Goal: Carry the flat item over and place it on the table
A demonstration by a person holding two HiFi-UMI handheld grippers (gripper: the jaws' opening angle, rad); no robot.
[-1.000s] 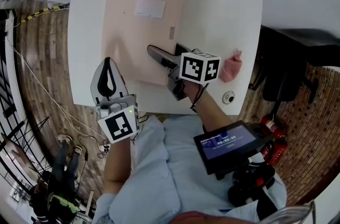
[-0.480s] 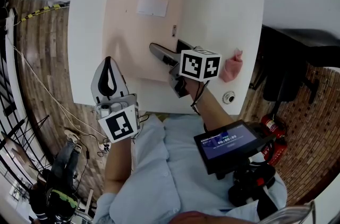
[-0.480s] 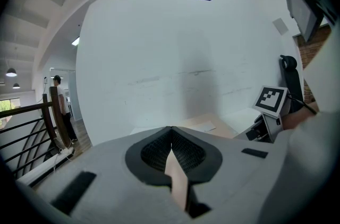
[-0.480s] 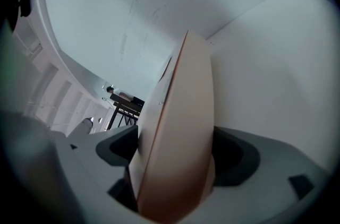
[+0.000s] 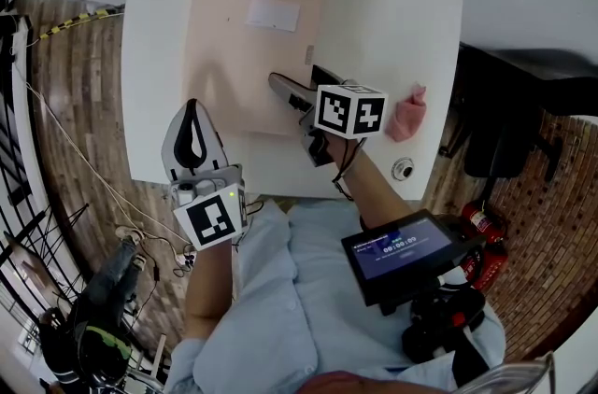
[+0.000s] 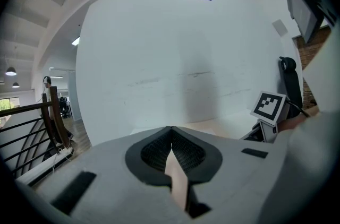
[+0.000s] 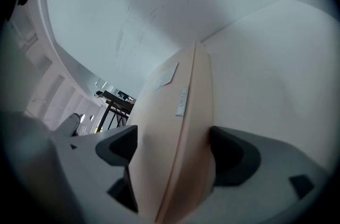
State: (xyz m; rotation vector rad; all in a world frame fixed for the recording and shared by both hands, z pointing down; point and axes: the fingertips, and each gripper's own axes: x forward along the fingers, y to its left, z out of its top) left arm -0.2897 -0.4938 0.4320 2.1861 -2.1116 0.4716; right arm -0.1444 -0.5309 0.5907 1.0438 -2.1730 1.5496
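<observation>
The flat item (image 5: 248,47), a pale pink board with a white label (image 5: 273,13), lies on the white table (image 5: 402,19). My right gripper (image 5: 301,82) is at the board's near right corner. In the right gripper view the board's edge (image 7: 170,127) runs between the jaws of the right gripper (image 7: 175,156), which stand wide and do not pinch it. My left gripper (image 5: 192,107) hovers over the table's near left edge, well short of the board. In the left gripper view, the left gripper (image 6: 171,130) has its tips together and holds nothing.
A pink cloth (image 5: 407,114) lies at the table's right edge, and a small round thing (image 5: 403,169) sits at its near right corner. A black device with a screen (image 5: 402,254) hangs at the person's chest. A dark chair (image 5: 505,131) stands right of the table. Wooden floor lies to the left.
The right gripper and the board have edged a little farther onto the table, and the jaws stand slightly wider. The left gripper has stayed where it was.
</observation>
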